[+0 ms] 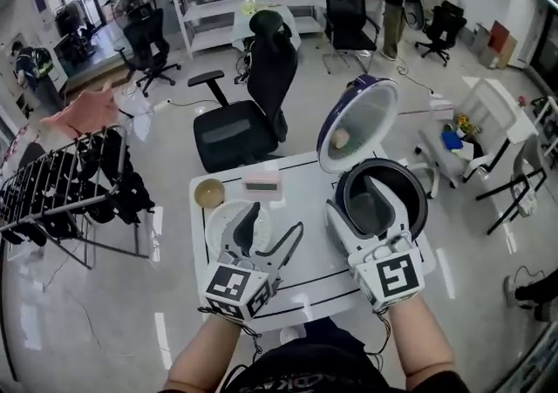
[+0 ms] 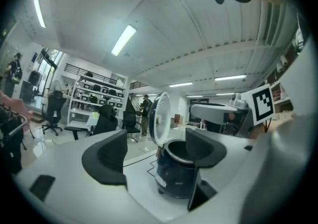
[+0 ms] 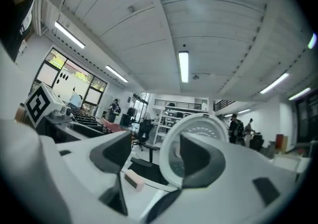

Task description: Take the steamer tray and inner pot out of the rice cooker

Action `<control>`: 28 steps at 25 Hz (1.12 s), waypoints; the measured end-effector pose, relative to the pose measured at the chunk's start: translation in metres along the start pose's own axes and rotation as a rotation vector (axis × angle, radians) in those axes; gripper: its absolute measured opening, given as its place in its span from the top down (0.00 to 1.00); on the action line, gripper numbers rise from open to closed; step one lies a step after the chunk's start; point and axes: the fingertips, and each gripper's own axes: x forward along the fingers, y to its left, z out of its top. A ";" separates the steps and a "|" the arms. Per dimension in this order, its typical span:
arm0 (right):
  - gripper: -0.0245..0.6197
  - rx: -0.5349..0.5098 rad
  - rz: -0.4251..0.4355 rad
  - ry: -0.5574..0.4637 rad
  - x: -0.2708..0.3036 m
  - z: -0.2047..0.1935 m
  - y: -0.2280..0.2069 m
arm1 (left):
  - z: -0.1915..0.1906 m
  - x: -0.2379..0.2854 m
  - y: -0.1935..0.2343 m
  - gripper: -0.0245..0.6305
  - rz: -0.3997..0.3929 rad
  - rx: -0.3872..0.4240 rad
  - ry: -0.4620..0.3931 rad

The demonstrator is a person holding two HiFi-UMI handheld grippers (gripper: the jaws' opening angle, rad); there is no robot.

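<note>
The rice cooker (image 1: pixel 381 199) stands at the right of the white table (image 1: pixel 301 169) with its lid (image 1: pixel 357 121) swung up. Its opening looks dark grey inside; I cannot tell whether a pot sits in it. My right gripper (image 1: pixel 366 208) hovers over that opening, jaws open and empty. In the right gripper view the lid (image 3: pixel 171 153) shows between the open jaws of the gripper (image 3: pixel 155 161). My left gripper (image 1: pixel 266 230) is open over a round white tray (image 1: pixel 225 219) lying on the table. The left gripper view has the cooker (image 2: pixel 174 173) beyond the empty jaws (image 2: pixel 155 153).
A tan bowl (image 1: pixel 209 193) and a small pink-white box (image 1: pixel 261 184) lie at the table's far left side. A black office chair (image 1: pixel 248 112) stands just behind the table. A black drying rack (image 1: pixel 61 182) is at the left. Shelves and people are far back.
</note>
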 end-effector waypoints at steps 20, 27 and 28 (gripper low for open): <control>0.51 0.094 -0.339 0.194 -0.149 -0.058 -0.163 | -0.023 0.078 -0.133 0.42 -0.198 0.015 0.076; 0.52 0.251 -0.221 0.274 -0.124 -0.118 -0.190 | -0.060 0.102 -0.128 0.42 -0.069 -0.021 0.161; 0.52 0.260 -0.209 0.282 -0.121 -0.125 -0.193 | -0.065 0.105 -0.127 0.42 -0.052 -0.023 0.172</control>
